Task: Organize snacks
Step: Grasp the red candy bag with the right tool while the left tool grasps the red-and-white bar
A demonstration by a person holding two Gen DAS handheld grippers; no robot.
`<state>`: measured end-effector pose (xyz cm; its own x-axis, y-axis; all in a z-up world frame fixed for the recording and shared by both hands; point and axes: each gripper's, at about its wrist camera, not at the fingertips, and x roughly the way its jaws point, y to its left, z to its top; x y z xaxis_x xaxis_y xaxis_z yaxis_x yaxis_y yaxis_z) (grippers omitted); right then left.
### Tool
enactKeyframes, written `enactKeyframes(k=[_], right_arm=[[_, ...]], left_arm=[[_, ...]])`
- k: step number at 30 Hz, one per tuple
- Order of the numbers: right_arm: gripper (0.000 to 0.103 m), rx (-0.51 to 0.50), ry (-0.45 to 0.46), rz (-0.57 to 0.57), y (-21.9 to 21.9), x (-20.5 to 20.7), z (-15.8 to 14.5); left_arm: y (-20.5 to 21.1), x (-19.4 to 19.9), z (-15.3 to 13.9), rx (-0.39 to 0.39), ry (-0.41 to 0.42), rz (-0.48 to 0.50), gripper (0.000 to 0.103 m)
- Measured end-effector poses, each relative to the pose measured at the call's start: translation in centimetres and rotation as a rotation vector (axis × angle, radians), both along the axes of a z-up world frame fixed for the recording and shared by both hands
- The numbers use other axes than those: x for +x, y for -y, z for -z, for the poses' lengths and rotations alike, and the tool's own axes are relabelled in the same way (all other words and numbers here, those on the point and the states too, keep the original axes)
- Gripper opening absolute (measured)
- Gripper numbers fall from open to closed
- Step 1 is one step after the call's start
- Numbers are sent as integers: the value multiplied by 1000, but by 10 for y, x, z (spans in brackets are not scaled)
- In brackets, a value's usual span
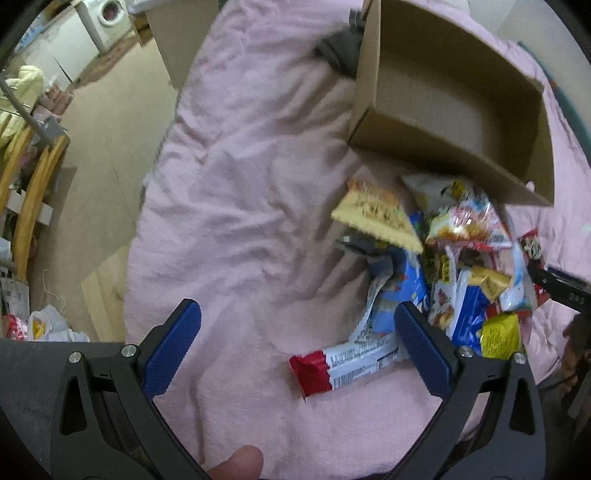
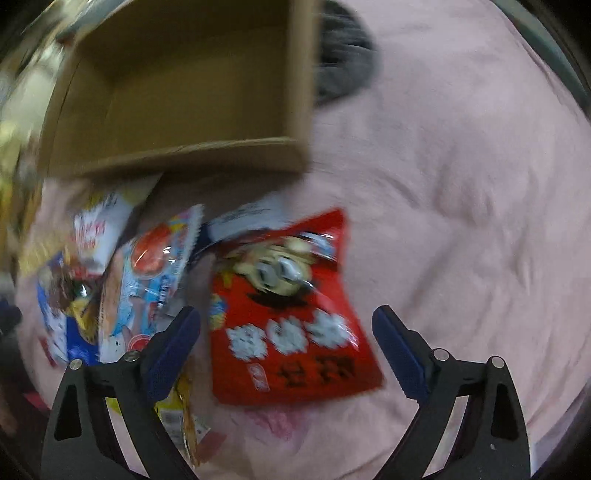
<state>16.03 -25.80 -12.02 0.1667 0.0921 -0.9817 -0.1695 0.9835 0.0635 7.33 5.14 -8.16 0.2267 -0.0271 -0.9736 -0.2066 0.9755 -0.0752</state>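
A pile of snack packets (image 1: 465, 258) lies on a pink blanket (image 1: 240, 203), just in front of an empty open cardboard box (image 1: 443, 103). A red and white bar (image 1: 343, 363) lies nearest my left gripper (image 1: 295, 339), which is open and empty above the blanket. In the right wrist view, my right gripper (image 2: 286, 347) is open, with a red snack bag (image 2: 288, 317) lying between its blue fingers. More packets (image 2: 122, 280) lie to its left. The box (image 2: 184, 88) sits behind them. This view is blurred.
A grey cloth (image 1: 340, 48) lies behind the box. The bed edge drops to a beige floor (image 1: 110, 129) at left, with a wooden chair (image 1: 26, 192), clutter and a washing machine (image 1: 107, 18) beyond. The right gripper's body (image 1: 561, 291) shows at the far right.
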Motion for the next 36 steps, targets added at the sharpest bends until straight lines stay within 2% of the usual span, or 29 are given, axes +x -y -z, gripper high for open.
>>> enactKeyframes(k=[2, 4, 6, 8, 11, 15, 21, 22, 24, 26, 27, 29, 32, 36], right_arm=[[96, -54, -2, -39, -12, 4, 9], [96, -62, 0, -43, -14, 6, 16], [87, -58, 0, -34, -12, 8, 21], [70, -49, 2, -40, -11, 8, 20], [62, -40, 28, -35, -8, 2, 12], [59, 0, 61, -15, 4, -11, -4], [59, 86, 130, 60, 37, -33, -30], [59, 102, 135, 71, 49, -37, -37], [59, 137, 140, 90, 60, -34, -54], [59, 166, 151, 93, 65, -39, -62], [59, 178, 160, 89, 66, -42, -67], [59, 191, 178, 80, 53, -47, -70], [59, 244, 184, 76, 52, -54, -77], [59, 258, 194, 44, 32, -60, -76]], left_arm=[[0, -1, 6, 1, -27, 0, 103], [4, -4, 15, -3, -72, 17, 103], [8, -8, 24, -8, -108, 20, 103], [13, -10, 35, -19, -136, 20, 103], [21, -11, 48, -32, -168, 26, 103], [34, -9, 55, -11, -170, 77, 95], [57, -5, 48, 17, -151, 140, 85], [60, -4, 48, 20, -148, 147, 79], [68, -2, 47, 15, -145, 150, 73], [68, 0, 46, -9, -123, 148, 57], [68, -1, 43, -23, -118, 144, 53], [68, -3, 34, -49, -103, 140, 39], [65, -10, 22, -87, -97, 151, 27], [66, -18, 7, -124, -85, 175, 19]])
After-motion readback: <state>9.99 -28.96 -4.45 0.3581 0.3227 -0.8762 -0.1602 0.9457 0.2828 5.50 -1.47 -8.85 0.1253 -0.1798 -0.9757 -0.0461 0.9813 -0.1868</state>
